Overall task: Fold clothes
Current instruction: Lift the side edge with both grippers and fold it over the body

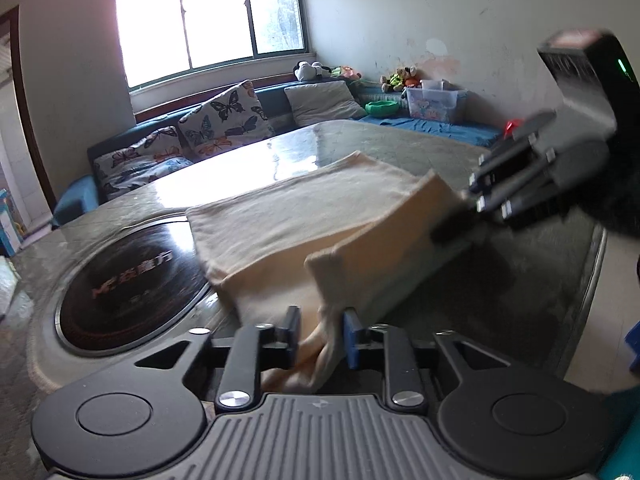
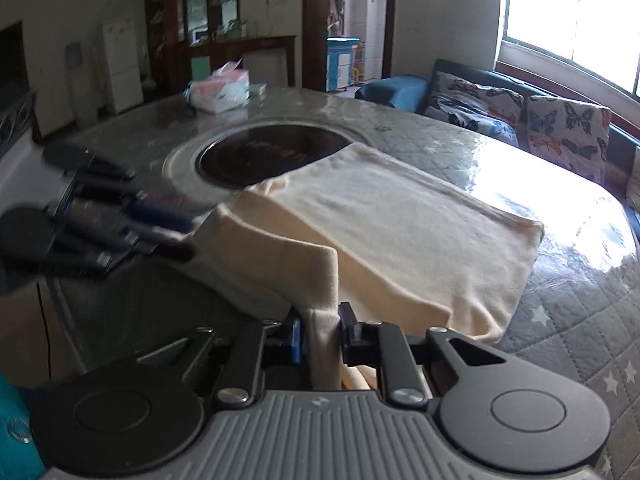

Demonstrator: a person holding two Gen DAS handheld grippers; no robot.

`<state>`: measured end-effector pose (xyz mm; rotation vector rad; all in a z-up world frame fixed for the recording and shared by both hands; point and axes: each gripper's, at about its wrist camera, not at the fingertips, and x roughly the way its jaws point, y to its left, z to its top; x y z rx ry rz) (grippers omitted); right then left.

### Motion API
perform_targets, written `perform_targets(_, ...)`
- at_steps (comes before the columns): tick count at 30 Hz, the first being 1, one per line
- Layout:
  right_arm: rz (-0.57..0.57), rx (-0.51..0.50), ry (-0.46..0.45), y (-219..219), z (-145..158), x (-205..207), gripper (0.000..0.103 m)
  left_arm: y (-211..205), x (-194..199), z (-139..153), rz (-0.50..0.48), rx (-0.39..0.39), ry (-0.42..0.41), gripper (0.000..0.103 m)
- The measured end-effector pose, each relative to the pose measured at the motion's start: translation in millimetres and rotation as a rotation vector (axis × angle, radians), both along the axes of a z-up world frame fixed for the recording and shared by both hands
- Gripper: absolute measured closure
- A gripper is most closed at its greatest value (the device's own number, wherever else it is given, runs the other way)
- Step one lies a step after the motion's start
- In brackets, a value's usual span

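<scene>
A cream cloth lies on the round table, its near edge lifted off the surface. My left gripper is shut on one near corner of the cloth. My right gripper is shut on the other near corner of the cloth. In the left wrist view the right gripper shows blurred at the right, pinching the cloth edge. In the right wrist view the left gripper shows blurred at the left, holding the cloth. The far part of the cloth rests flat on the table.
A round black hotplate is set in the table's middle, partly under the cloth; it also shows in the right wrist view. A tissue pack lies at the far table edge. A sofa with butterfly cushions stands behind.
</scene>
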<state>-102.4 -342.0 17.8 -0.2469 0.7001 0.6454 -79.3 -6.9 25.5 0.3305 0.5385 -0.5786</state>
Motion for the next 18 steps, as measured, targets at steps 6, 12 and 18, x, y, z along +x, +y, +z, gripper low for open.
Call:
perform_targets(6, -0.027, 0.036, -0.004, -3, 4, 3, 0.092, -4, -10, -13, -0.033, 0.115, -0.071, 0.070)
perform_targets(12, -0.050, 0.067, -0.012, -3, 3, -6, 0.094, -10, -11, -18, -0.043, 0.156, -0.118, 0.088)
perform_targets(18, -0.058, 0.095, -0.059, -9, 15, -23, 0.095, -6, -24, 1, -0.044, 0.090, -0.142, 0.096)
